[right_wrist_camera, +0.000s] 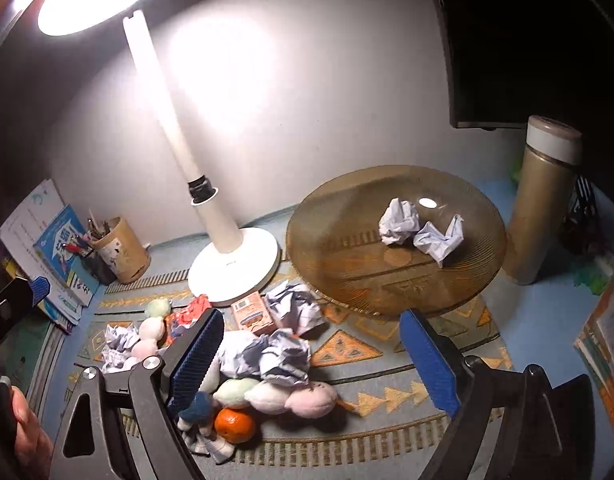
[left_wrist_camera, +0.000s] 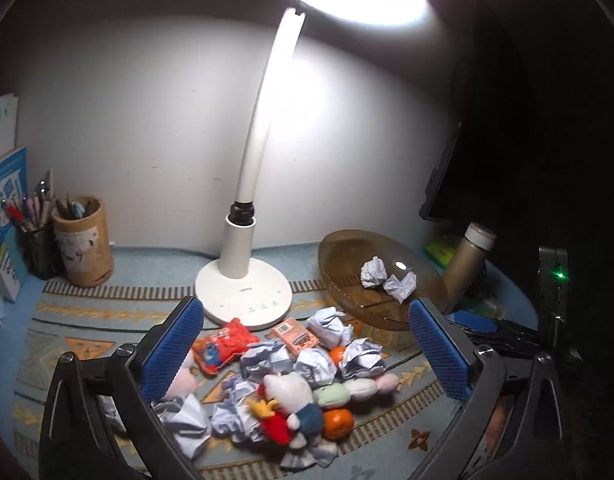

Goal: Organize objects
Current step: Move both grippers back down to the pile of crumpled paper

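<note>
Both grippers are wide open and hold nothing. The left gripper [left_wrist_camera: 307, 344] hangs above the heap of paper balls [left_wrist_camera: 275, 360], soft toys [left_wrist_camera: 291, 396] and oranges [left_wrist_camera: 337, 423] on the patterned mat [left_wrist_camera: 87, 320] near the lamp [left_wrist_camera: 243, 280]. The right gripper [right_wrist_camera: 313, 354] hangs near the amber plate [right_wrist_camera: 347, 272], far right, which already holds two paper balls [right_wrist_camera: 421, 226]. The next pick is probably another paper ball: close on one loose ball at the heap's edge, clear of the toys, squeeze lightly, and release it low over the plate.
</note>
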Demonstrator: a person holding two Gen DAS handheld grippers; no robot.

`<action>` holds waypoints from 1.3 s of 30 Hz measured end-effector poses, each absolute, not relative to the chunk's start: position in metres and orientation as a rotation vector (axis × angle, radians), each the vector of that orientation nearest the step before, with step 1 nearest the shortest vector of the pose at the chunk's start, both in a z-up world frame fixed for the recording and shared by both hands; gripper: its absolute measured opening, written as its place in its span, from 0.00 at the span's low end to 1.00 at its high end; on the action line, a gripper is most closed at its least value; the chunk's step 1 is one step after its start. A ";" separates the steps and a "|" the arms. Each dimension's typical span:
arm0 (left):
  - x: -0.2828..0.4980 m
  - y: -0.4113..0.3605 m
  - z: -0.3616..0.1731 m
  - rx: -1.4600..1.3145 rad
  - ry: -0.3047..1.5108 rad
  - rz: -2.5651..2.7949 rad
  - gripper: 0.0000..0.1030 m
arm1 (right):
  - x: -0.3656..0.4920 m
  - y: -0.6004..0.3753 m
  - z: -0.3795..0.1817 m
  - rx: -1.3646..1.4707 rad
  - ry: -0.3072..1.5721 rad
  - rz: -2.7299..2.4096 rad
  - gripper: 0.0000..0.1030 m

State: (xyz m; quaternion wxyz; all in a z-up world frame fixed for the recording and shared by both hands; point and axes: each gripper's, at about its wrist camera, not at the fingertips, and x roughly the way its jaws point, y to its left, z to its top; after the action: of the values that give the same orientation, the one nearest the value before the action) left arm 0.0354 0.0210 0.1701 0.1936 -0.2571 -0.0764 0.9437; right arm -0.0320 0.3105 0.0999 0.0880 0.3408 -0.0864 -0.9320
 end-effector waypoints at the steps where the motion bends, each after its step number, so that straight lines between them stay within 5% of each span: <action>1: 0.044 0.009 0.161 -0.729 -0.218 2.686 0.99 | -0.024 0.306 0.089 0.993 -0.257 -2.763 0.86; 11: 0.067 -0.078 0.035 -0.921 -0.445 2.801 0.98 | -0.001 0.269 0.020 1.029 -0.125 -2.702 0.87; 21: 0.059 -0.088 0.029 -0.964 -0.444 2.687 0.98 | 0.014 0.233 0.022 0.953 0.137 -2.788 0.90; 31: 0.006 -0.138 0.044 -1.156 -0.438 2.570 0.98 | 0.018 0.139 0.027 1.064 -0.038 -2.312 0.90; 39: -0.033 -0.132 0.014 -1.265 -0.445 2.438 0.90 | -0.039 0.086 -0.015 1.299 -0.055 -2.266 0.80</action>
State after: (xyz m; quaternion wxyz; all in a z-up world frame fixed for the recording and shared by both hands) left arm -0.0326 -0.1317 0.0143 0.1787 -0.4474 -0.1575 0.8620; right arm -0.0387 0.0863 -0.0152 0.2615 0.4799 -0.0202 -0.8372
